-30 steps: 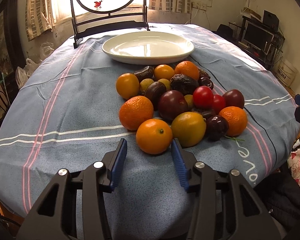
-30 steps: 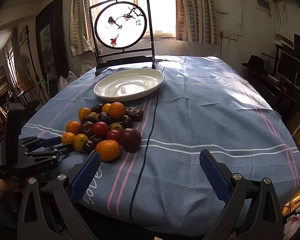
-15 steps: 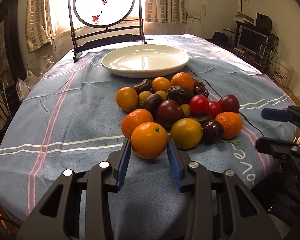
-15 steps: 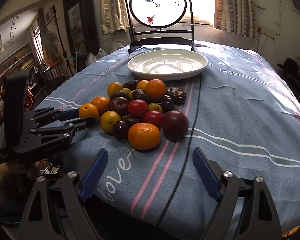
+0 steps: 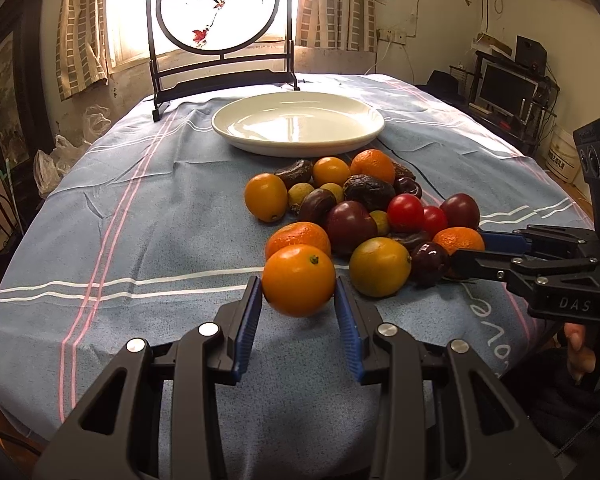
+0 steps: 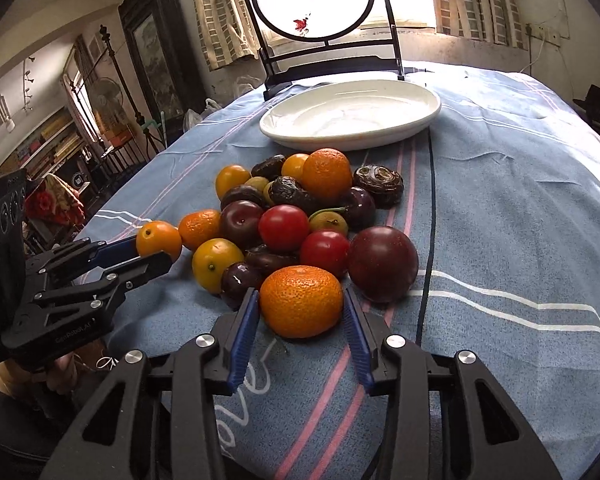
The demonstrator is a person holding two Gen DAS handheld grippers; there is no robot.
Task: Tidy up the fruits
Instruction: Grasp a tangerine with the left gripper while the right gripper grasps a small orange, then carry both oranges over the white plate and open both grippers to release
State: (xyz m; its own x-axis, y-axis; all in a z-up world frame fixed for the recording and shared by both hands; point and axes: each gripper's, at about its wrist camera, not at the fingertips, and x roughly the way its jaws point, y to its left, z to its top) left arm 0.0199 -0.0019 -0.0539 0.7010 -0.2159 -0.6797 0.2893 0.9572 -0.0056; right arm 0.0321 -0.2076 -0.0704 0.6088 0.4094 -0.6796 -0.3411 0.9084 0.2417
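Fruits: mixed pile (image 5: 360, 216) on blue striped tablecloth (image 5: 140, 220), just in front of empty white plate (image 5: 298, 122); nothing on the plate yet.
Left gripper (image 5: 298, 304): jaws narrow, clamped on smooth orange citrus (image 5: 299, 280), which looks lifted slightly off the cloth.
Right gripper (image 6: 300, 316): jaws have just been closing, bumpy mandarin (image 6: 301, 301) between them; left pad touches, right pad touching or a hair off, grip looks barely set.
Risk 1: round glossy citrus could squirt out if squeezed off-centre.
Risk 2: lifting the mandarin may nudge the dark plum (image 6: 382, 264) and dark cherry (image 6: 240, 280) beside it, so the pile rolls.
Risk 3: both grippers heading for the plate could collide.
Look: oranges, red tomatoes, plums, wrinkled dark fruits, small greenish ones.
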